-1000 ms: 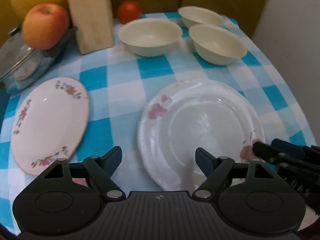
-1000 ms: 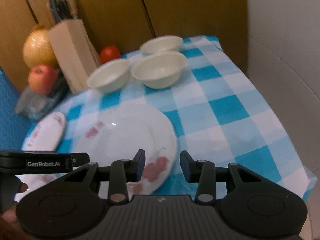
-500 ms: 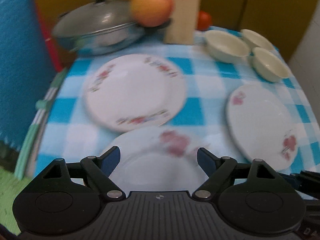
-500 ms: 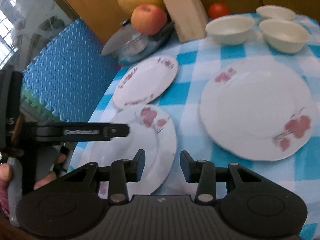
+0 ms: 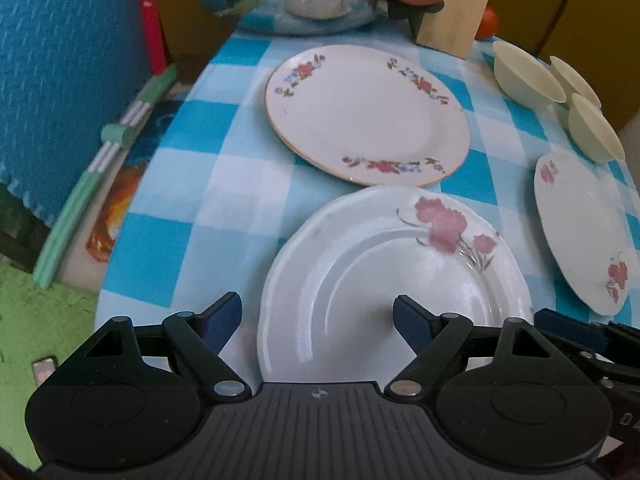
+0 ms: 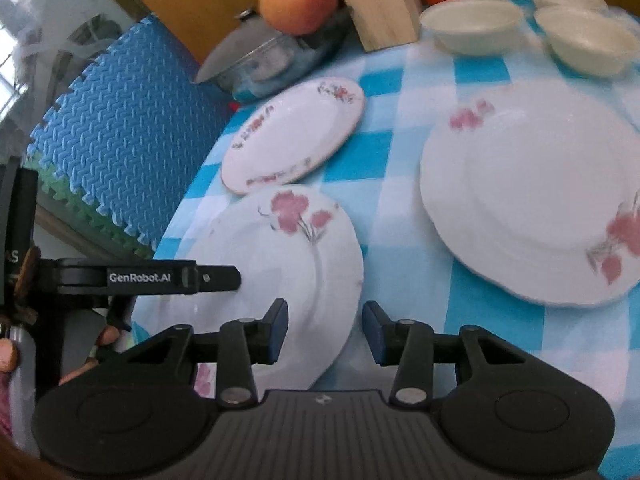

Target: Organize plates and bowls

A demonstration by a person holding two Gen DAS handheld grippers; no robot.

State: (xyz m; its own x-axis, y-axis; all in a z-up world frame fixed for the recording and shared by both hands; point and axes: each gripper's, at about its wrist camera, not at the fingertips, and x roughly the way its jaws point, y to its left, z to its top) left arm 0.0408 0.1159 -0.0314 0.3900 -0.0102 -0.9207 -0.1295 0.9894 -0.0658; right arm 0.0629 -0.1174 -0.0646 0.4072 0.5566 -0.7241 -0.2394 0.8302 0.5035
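While both hand-held grippers hover over the near left part of the counter (image 5: 188, 184), the pink-flowered plate (image 5: 392, 280) lies flat right in front of them, at the near edge of the blue-checked cloth. From the left hand-held gripper (image 5: 318, 316) the plate sits straight ahead and under the fingertips, its left rim between the widely parted jaws; nothing is gripped. The right hand-held gripper (image 6: 325, 330), jaws partly apart and empty, has the plate's right rim passing just between its fingertips, so it looks to be the better lined-up one for pinching that edge. A round plate has no long axis; the approach turns on meeting the rim edge-on. Just beyond it, almost touching, lies the gold-rimmed plate (image 5: 368, 114) with small flowers, and to the right, apart, a larger pink-flowered plate (image 6: 532, 204). Three cream bowls (image 6: 472, 26) stand at the far right, none stacked yet.
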